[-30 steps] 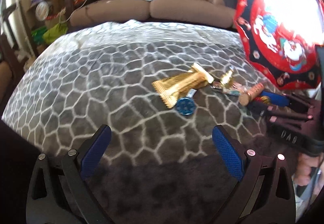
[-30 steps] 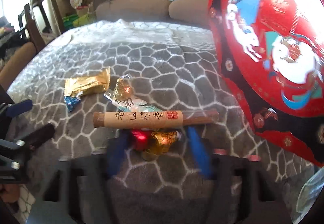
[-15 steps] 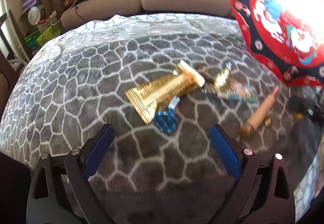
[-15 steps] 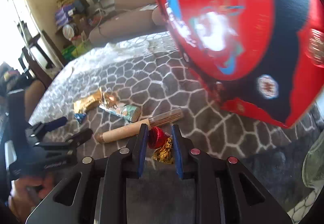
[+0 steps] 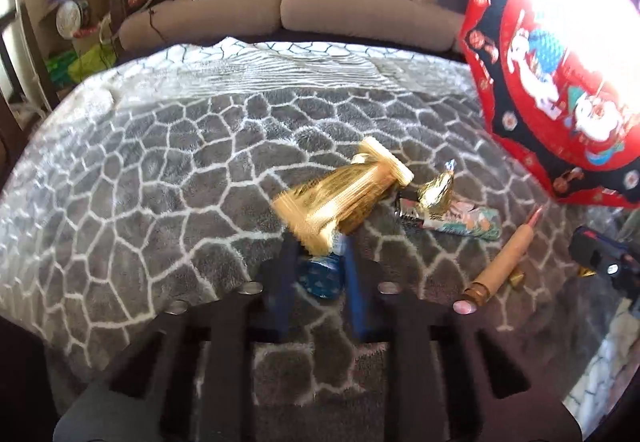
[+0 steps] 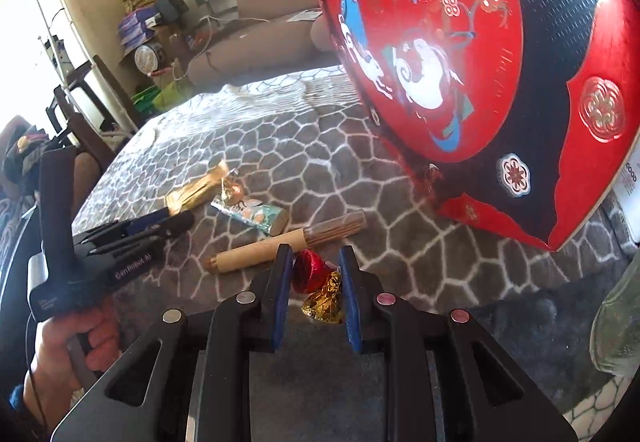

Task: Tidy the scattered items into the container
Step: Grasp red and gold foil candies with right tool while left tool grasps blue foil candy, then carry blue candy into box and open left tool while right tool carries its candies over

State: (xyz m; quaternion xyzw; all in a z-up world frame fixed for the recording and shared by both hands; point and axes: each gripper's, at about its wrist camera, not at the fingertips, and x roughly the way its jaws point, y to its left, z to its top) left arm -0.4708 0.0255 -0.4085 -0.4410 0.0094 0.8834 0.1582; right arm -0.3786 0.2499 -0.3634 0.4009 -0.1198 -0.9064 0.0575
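Plush grey blanket (image 5: 160,178), crinkly gold foil wrapper (image 5: 344,198), glossy red lid (image 6: 480,54), and a seemingly paper-wrapped stick (image 6: 256,256).

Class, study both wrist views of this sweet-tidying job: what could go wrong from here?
1. The left hand-held gripper is closing on the blue sweet, whose end lies under the gold wrapper; lifting may drag that along.
2. The right hand-held gripper pinches the red sweet; the gold foil sweet dangling below might drop.

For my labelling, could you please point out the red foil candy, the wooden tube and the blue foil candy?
red foil candy (image 6: 307,274), right wrist view, rounded body.
wooden tube (image 6: 256,256), right wrist view, pale shaft.
blue foil candy (image 5: 322,276), left wrist view, wrapper front.
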